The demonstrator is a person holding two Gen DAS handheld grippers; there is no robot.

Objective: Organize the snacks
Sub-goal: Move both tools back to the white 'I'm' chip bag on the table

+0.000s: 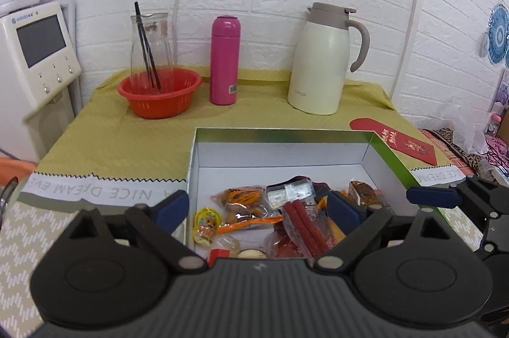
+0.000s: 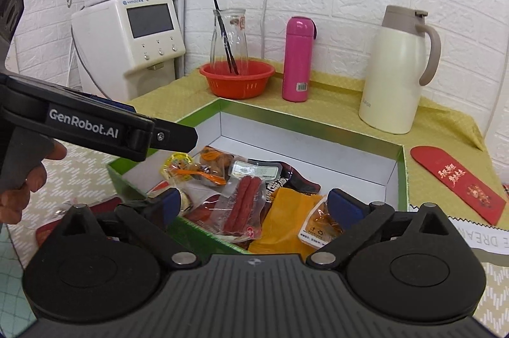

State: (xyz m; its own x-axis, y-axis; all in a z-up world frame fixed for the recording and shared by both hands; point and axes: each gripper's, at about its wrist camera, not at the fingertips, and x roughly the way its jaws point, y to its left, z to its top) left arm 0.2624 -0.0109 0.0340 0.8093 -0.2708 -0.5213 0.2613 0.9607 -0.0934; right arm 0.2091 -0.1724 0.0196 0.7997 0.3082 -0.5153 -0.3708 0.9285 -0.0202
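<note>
A shallow box [image 1: 391, 159] with a green rim and white inside sits on the yellow-green cloth. It holds several snack packets. Among them are a clear pack of red sausages [image 1: 305, 226], a yellow jelly cup [image 1: 206, 221] and a pack of brown pieces [image 1: 245, 201]. My left gripper [image 1: 259, 207] hangs open over the box's near-left part, nothing between its blue pads. In the right wrist view the box [image 2: 402, 179] lies ahead. My right gripper [image 2: 258, 204] is open above the sausages [image 2: 241, 204] and an orange packet [image 2: 286, 220], gripping nothing. The left gripper [image 2: 175, 137] reaches in from the left.
At the back stand a red basket [image 1: 159, 96] holding a glass carafe, a pink flask [image 1: 224, 61] and a cream thermal jug [image 1: 321, 61]. A red envelope [image 1: 397, 140] lies right of the box. A water dispenser [image 2: 127, 48] stands at the left. A hand [image 2: 19, 179] holds the left gripper.
</note>
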